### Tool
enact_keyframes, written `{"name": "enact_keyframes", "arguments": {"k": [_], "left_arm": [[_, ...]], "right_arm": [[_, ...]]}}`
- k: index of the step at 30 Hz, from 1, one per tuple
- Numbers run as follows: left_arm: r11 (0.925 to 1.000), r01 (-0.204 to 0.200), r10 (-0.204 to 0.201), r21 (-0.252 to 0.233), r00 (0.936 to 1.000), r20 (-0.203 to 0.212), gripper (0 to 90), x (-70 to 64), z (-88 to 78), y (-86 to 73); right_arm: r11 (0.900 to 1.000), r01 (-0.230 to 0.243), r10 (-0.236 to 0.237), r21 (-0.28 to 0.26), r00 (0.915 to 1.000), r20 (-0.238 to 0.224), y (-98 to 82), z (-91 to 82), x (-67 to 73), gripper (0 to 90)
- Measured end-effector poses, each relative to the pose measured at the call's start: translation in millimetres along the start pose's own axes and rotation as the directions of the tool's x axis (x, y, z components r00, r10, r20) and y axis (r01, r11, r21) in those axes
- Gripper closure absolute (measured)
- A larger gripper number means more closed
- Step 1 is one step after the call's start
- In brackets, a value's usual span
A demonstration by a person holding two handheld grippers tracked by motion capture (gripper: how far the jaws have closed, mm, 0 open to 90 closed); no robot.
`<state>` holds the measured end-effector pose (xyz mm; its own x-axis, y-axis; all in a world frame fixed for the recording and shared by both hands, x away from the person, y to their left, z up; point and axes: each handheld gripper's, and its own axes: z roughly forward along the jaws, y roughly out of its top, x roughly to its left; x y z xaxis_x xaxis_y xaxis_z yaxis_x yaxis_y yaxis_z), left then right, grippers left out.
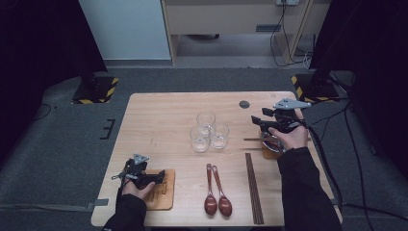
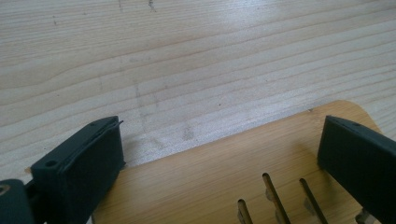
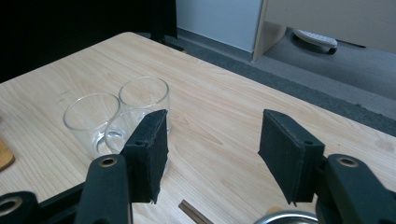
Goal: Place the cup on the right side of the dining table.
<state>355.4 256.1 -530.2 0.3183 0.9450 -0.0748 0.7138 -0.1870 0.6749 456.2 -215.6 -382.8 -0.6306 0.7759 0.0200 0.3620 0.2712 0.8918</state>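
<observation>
**A Wooden Table in a Grey Room**

The table [image 1: 159, 115] was light wood with long lines in it. It stood on a grey carpet. Dark curtains hung on both sides of the room. Two stands with yellow and black stripes [image 1: 96, 90] sat on the floor behind the table, and black cables ran along the right side.

Three clear glasses [image 1: 208, 131] stood close together in the middle of the table. Two red-brown spoons [image 1: 216, 192] lay side by side near the front edge, with a pair of dark chopsticks [image 1: 254, 187] just to their right.

The left gripper [image 1: 161, 175] rested over a small wooden board [image 2: 224, 172] with slots in it, at the front left corner. Its jaws stood wide apart on either side of the board and did not squeeze it.

The right gripper [image 1: 256, 121] was held up at the right side, above a small bowl [image 3: 286, 218]. Its jaws were open about halfway and held nothing. The glasses were a little way in front of it.
</observation>
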Motion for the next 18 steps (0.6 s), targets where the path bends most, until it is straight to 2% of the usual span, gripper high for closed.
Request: {"name": "enact_keyframes", "arguments": {"k": [18], "left_arm": [[1.0,0.0,0.0,0.0,1.0,0.001,0.0,0.2,0.1,0.0]], "right_arm": [[0.999,0.027,-0.026,0.021,0.9993,-0.028,14.9,31.9,15.5,41.6]]}}
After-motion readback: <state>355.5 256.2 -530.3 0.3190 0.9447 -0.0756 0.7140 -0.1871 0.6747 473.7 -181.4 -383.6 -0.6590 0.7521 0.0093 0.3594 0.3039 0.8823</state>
